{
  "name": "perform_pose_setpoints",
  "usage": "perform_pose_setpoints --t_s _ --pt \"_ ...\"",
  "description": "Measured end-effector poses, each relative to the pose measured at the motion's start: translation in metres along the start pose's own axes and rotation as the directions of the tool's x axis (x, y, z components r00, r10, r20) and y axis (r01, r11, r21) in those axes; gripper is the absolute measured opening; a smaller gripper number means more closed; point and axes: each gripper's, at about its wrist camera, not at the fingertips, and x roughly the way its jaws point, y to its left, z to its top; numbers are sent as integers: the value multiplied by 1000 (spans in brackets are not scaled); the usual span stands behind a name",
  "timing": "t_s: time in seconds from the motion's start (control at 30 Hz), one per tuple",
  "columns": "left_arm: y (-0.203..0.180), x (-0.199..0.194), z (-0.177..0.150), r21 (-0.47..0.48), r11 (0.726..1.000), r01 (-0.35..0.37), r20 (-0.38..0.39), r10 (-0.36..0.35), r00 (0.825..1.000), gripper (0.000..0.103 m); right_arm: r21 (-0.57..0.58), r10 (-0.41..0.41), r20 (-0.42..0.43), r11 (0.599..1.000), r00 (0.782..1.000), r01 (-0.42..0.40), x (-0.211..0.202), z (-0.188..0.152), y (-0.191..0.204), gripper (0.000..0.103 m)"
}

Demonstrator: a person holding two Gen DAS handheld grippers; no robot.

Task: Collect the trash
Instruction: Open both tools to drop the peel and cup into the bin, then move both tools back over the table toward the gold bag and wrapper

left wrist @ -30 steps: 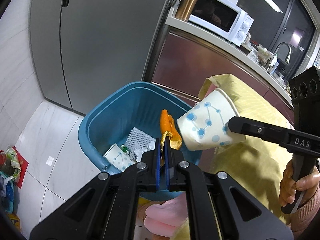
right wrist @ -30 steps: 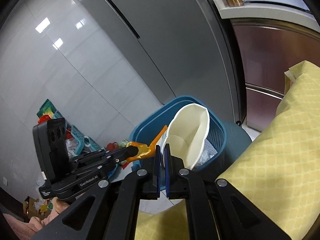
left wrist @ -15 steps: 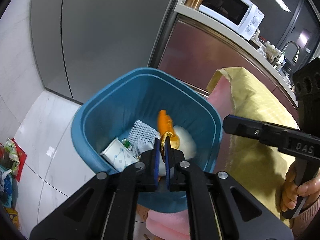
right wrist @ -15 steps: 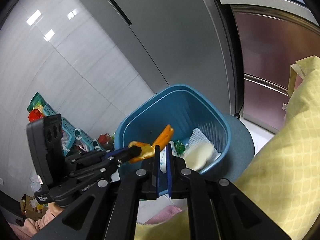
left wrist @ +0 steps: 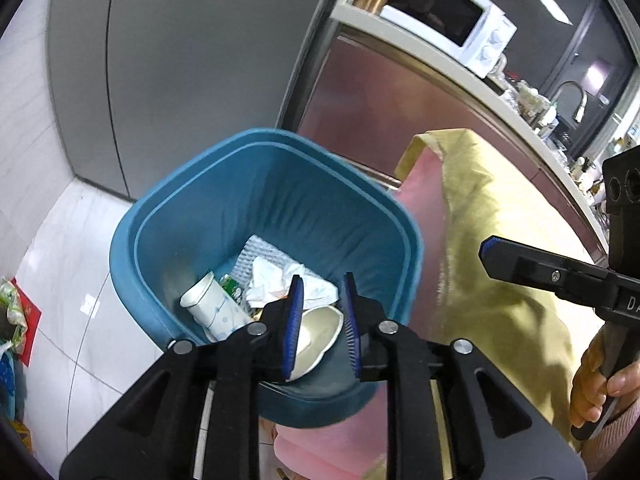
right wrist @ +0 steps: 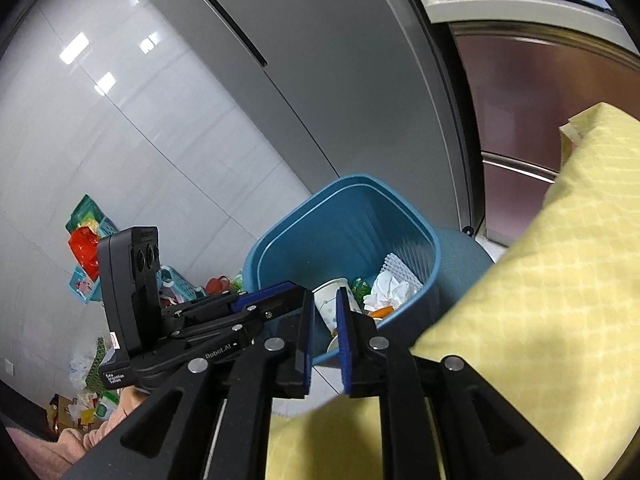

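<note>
A blue bin [left wrist: 280, 152] stands on the floor beside the table. It holds a dotted paper cup [left wrist: 216, 312], a crumpled tissue [left wrist: 276, 276], a white foam net [left wrist: 256, 252] and a second paper cup [left wrist: 316, 332] lying on its side. An orange peel [right wrist: 382, 312] lies in the bin [right wrist: 340, 208] next to the tissue [right wrist: 388, 288]. My left gripper [left wrist: 322, 292] hangs over the bin's near rim, its jaws opening with nothing between them. My right gripper [right wrist: 324, 300] also points at the bin, jaws opening and empty. It shows at the right in the left wrist view [left wrist: 496, 252].
A table under a yellow cloth [left wrist: 500, 260] stands right of the bin, its edge close to the rim. A grey fridge [left wrist: 180, 60] rises behind. A microwave [left wrist: 448, 16] sits on the counter. Baskets and bags [right wrist: 88, 240] clutter the floor at left.
The right gripper let go of the paper cup and the left let go of the orange peel; both now lie in the bin. Both pairs of jaws have parted.
</note>
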Motion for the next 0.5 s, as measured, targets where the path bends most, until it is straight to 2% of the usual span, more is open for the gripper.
perform_pose_setpoints --t_s 0.13,0.27,0.37,0.5 --pt "-19 -19 -1 54 998 33 43 -35 998 28 -6 4 49 1000 999 -4 -29 -7 -1 18" --pt "-51 -34 -5 130 987 96 70 -105 992 32 -11 -12 112 1000 994 13 -62 -14 -2 26" --pt "-81 -42 -11 196 968 155 70 -172 983 35 -5 -43 168 999 985 44 -94 -25 -7 28" --pt "-131 -46 -24 281 926 253 30 -272 962 36 32 -94 225 996 970 89 -134 -44 -20 29"
